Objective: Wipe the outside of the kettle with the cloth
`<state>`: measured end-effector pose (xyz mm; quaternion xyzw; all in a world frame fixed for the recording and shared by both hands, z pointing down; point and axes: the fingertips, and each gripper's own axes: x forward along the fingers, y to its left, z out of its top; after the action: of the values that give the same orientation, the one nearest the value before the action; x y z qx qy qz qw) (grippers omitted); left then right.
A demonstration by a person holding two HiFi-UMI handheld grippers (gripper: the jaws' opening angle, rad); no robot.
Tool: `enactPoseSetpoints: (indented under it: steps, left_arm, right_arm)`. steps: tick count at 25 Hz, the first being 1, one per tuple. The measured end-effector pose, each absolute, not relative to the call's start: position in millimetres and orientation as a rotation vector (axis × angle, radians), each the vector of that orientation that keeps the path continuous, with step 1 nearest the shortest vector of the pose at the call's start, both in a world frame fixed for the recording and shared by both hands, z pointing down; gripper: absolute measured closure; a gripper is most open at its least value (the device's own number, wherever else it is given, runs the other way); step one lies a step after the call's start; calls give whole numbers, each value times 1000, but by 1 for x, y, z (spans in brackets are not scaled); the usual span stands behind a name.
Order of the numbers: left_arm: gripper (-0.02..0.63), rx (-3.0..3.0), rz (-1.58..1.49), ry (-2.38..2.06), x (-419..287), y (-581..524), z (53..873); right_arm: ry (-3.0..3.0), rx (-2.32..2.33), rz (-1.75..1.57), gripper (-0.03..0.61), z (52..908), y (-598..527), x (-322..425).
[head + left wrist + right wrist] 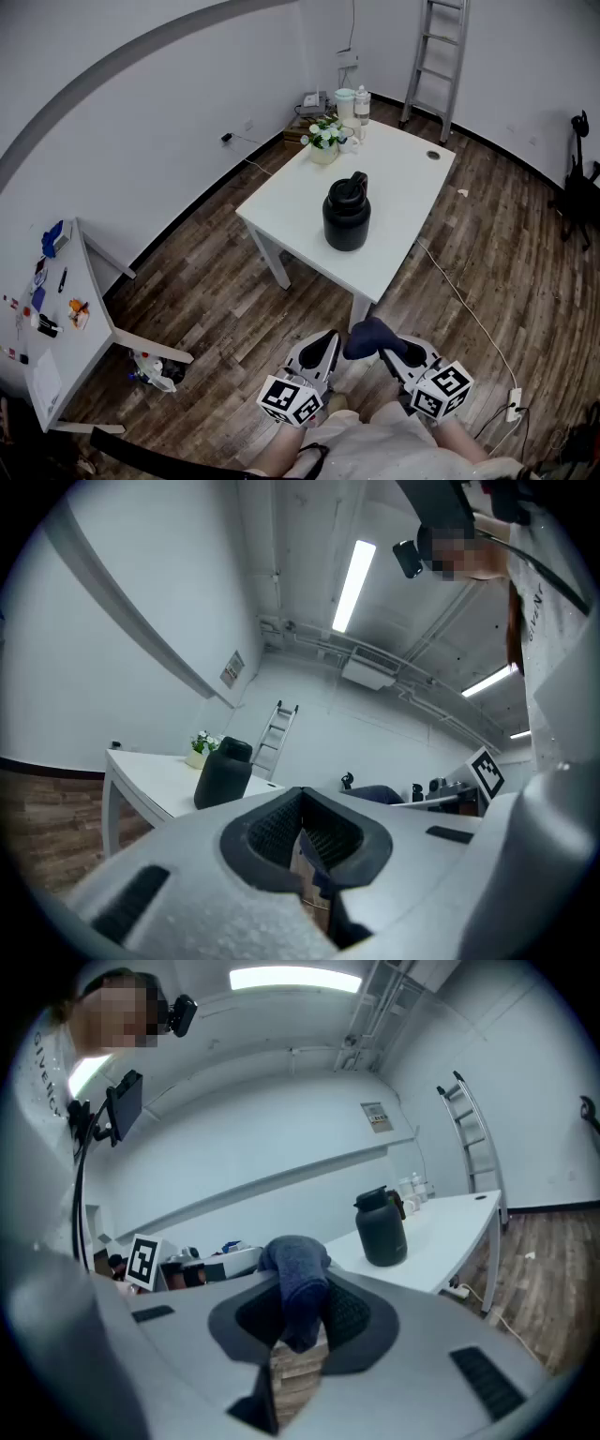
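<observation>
Both tongs are low and close to the body, side by side over the wooden floor, short of the table's near edge. The right tongs are clamped on the cloth, a dark blue bundle. In the right gripper view the cloth fills the gap between the ribbed pads, bulges up over the tips and hangs a little below them. The left tongs sit just beside, to the left of the cloth. Their jaws are drawn in narrow, with only a thin slit of floor showing between the pads, and nothing is in them.

Now the kettle: black, upright, lid on, well ahead of both tongs and apart from them, out on the white table. From the right tongs it sits ahead and a touch to the right. From the left tongs it is ahead and off to the left.

Further out beyond the kettle, at the table's far corner, there's a pot of white flowers with a couple of bottles next to it. A ladder leans on the wall past that, ahead and right of the tongs. A second white table, with small bits scattered on it, stands far off to the left of the left tongs.
</observation>
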<state>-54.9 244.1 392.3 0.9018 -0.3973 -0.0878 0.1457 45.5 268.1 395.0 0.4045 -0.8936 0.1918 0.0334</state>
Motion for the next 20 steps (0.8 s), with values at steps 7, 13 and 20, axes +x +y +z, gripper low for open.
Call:
enactPoseSetpoints:
  steps: [7,13,20]
  left_arm:
    - [606,2646,-292,-1148,-44,184,384]
    - [606,2672,-335,-1242,-44,113,362]
    - [606,2609,-359,-1304,-49,44,373]
  right_arm:
    - [-2773,1276,308,515,361,177,31]
    - [-2731,1174,-59,515,348,94,17]
    - [-2692,990,-184,515,361,36,-1]
